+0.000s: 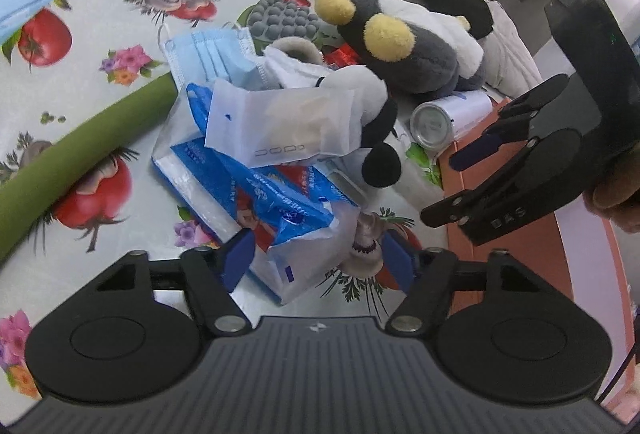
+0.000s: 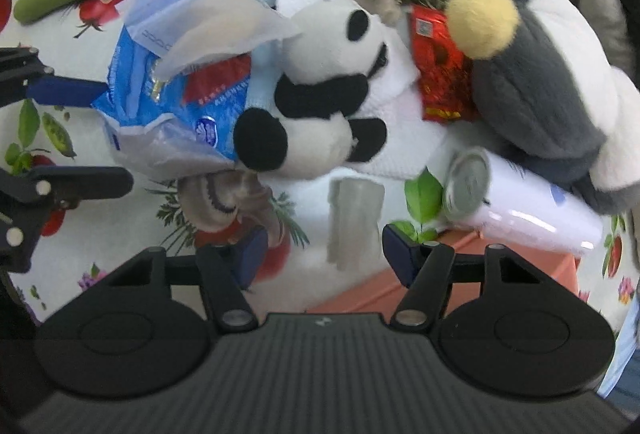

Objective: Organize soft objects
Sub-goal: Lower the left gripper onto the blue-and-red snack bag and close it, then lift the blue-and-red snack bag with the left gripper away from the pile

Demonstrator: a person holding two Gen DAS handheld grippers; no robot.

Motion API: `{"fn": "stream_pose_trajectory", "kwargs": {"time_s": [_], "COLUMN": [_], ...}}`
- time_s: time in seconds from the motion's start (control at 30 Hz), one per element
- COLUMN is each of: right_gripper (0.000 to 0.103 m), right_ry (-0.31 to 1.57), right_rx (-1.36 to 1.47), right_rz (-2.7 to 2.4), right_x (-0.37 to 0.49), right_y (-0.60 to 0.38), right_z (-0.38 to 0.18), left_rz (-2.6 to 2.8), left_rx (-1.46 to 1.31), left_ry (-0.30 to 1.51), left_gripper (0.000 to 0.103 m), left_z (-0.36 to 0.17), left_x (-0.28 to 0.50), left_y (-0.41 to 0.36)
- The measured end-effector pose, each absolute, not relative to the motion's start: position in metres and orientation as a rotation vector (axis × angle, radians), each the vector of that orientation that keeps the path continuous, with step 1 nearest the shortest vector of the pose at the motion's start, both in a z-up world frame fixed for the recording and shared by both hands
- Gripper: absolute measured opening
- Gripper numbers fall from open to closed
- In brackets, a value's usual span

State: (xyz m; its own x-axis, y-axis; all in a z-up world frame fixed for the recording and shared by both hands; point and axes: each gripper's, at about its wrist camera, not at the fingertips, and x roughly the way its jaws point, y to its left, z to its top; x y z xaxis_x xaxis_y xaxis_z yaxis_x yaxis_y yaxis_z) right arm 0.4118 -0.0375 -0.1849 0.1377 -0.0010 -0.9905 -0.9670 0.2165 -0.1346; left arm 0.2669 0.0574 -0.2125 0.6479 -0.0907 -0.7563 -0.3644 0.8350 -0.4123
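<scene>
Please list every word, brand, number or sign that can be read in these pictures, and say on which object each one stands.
"DAS": embossed on the black body of the right tongs.
Outlined letters, perhaps "DODC", not certain: on the translucent white pouch.
White Chinese characters and a round logo: on the blue tissue pack, too blurred to read.
Printing and a code square: on the red packet, unreadable.
Blue mark: on the white can, unreadable.

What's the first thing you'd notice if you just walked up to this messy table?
Probably the black-and-white plush dog lying in the middle of the pile, nose toward the camera. Right beside it lies a grey plush toy with two fuzzy yellow balls, on the fruit-patterned tablecloth. Blue tissue packs sprawl on the dog's other side.
</scene>
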Motion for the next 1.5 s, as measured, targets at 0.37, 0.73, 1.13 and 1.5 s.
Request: {"fn": "stream_pose_trajectory", "kwargs": {"time_s": [0.37, 0.73, 1.13, 1.5], "right_gripper": [0.039, 0.01, 0.01, 0.01], "right_ry": [1.261, 1.185, 1.199, 1.199], "right_rx": [-1.135, -1.127, -0.928, -0.727], "right_rz": [0.916, 0.887, 0.93, 0.967], "right_x": [0.433, 0.427, 0.365, 0.3], "right_y": [-0.037, -0.058, -0.089, -0.091], "right_z": [-0.214, -0.201, -0.16, -0.135], "left_rz": [0.158, 0.118, 0.017, -0.111], "left_rx": [-0.57, -0.55, -0.52, -0.381], "left_ry": [0.891, 0.87, 0.873, 0.898], "left_gripper": [0.053, 0.008, 0.005, 0.005], "left_z": [-0.231, -0.225, -0.196, -0.173], "left_x": [0.282, 0.272, 0.196, 0.12], "left_y": [0.052, 0.05, 0.055, 0.06]}}
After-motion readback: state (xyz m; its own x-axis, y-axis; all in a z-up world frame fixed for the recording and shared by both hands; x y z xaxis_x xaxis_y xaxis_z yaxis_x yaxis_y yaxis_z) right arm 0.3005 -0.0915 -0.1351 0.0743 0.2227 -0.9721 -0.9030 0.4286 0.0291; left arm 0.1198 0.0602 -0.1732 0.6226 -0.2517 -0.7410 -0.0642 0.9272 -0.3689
